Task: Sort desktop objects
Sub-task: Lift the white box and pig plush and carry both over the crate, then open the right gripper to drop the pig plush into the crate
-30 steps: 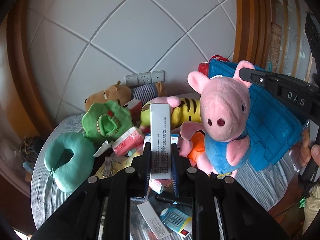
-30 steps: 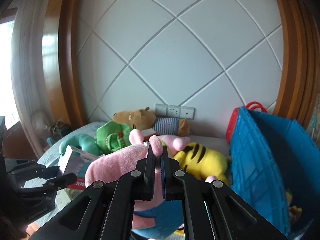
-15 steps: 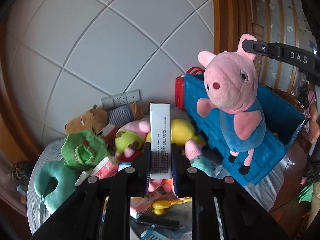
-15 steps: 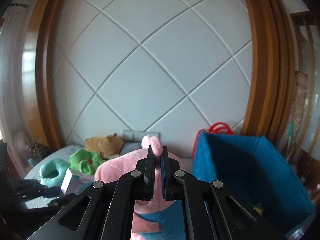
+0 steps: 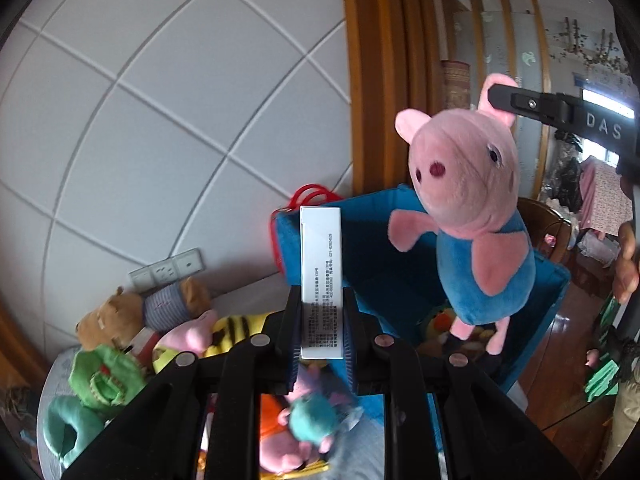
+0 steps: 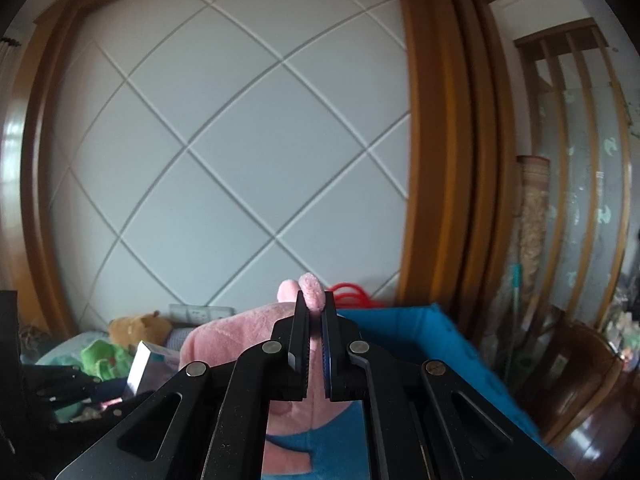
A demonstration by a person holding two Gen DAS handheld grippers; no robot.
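While your right gripper [image 6: 315, 312] hangs the pink pig plush [image 5: 468, 216] by one ear over the blue bin [image 5: 384, 264], its fingers pinched on that ear, your left gripper [image 5: 321, 312] clamps an upright white box [image 5: 321, 264]. Some toys lie in the bin; more plush toys [image 5: 132, 332] wait left on the table.

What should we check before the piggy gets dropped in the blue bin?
1. Right gripper pinching the pig toy by its ear: ok.
2. Pig hanging above the blue bin: ok.
3. Room in the bin: some toys lie at the bottom; cannot tell how full.
4. Left gripper holding the white box firmly: ok.
5. Box clear of the pig's way: ok, it is off to the side.
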